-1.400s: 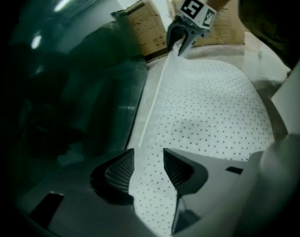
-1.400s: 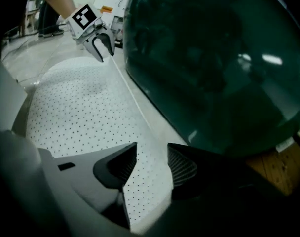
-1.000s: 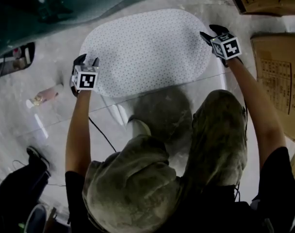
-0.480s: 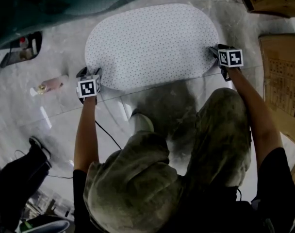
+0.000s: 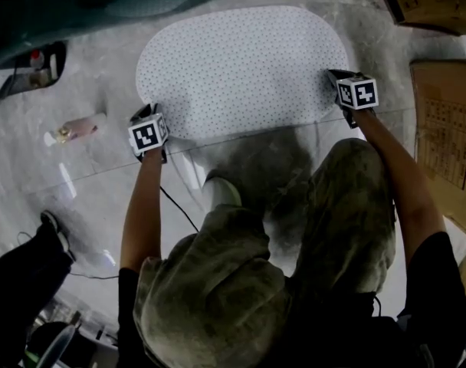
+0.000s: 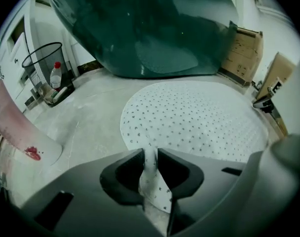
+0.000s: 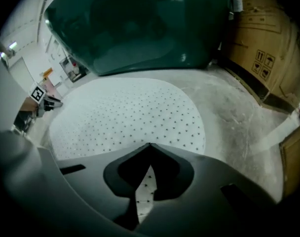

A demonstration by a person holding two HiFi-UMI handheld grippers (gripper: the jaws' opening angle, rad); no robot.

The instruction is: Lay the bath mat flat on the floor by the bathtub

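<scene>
Both sets of jaws have just closed: your left hand-held gripper [image 6: 150, 153] and right hand-held gripper [image 7: 149, 147] pinch opposite edges of the bath mat [image 5: 241, 67], upper centre beside the bathtub [image 5: 103, 6]; uneven pulling could wrinkle it.

Bathroom: dark tub [image 6: 150, 38], stone floor [image 5: 87, 175], wire bin [image 6: 44, 68], bottle [image 6: 55, 77]; cardboard boxes [image 5: 447, 129] alongside

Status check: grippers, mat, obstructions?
Left gripper jaws just closing, pinching bath mat edge. Right gripper shut at opposite edge, grip unclear. Mat mostly flat beside bathtub. Nothing on it.
</scene>
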